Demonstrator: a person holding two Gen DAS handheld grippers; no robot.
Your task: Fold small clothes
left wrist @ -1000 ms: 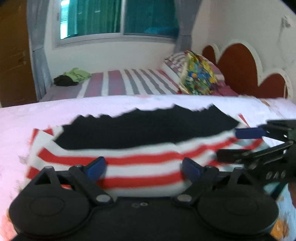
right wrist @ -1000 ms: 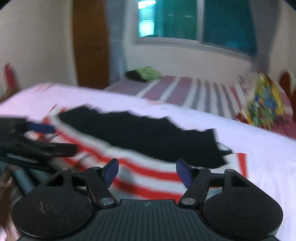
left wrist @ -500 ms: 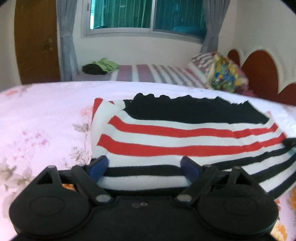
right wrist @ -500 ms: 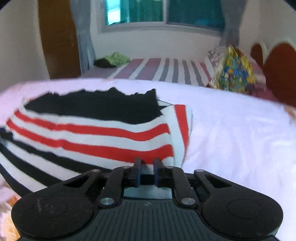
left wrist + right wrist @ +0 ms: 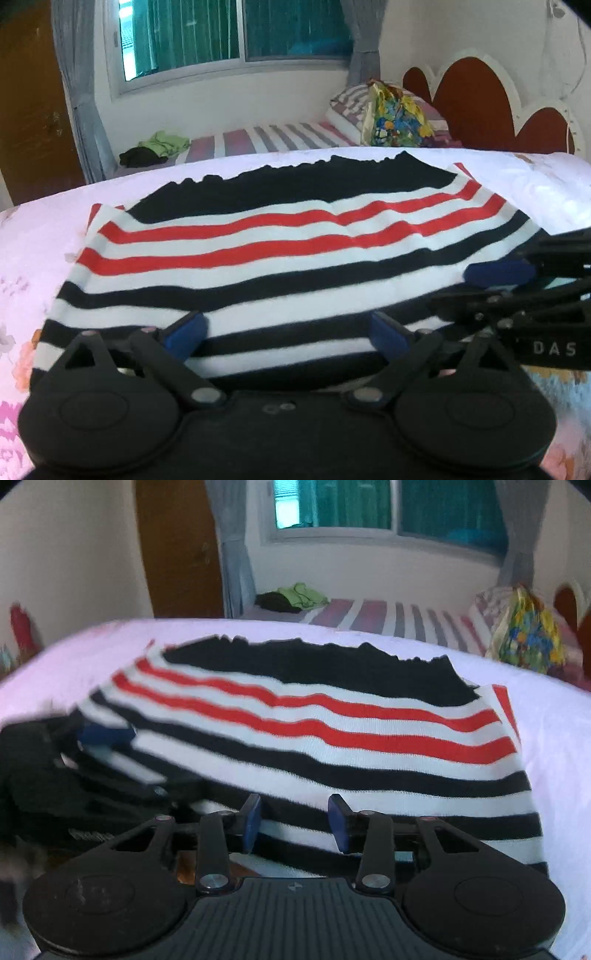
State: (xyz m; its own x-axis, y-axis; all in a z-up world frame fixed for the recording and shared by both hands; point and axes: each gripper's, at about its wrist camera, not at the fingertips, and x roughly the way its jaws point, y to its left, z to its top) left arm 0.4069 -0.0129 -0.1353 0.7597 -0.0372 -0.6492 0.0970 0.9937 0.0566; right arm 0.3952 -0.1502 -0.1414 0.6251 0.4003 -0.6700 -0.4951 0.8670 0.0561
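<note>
Striped sweater lies flat on the bed as my right tongs, pinched shut half a second ago, stand parted and empty; left tongs gape wide, fold released.

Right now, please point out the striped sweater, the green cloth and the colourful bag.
striped sweater (image 5: 295, 236): left wrist view, on a red stripe.
green cloth (image 5: 164, 142): left wrist view, its middle.
colourful bag (image 5: 528, 635): right wrist view, its front.
</note>
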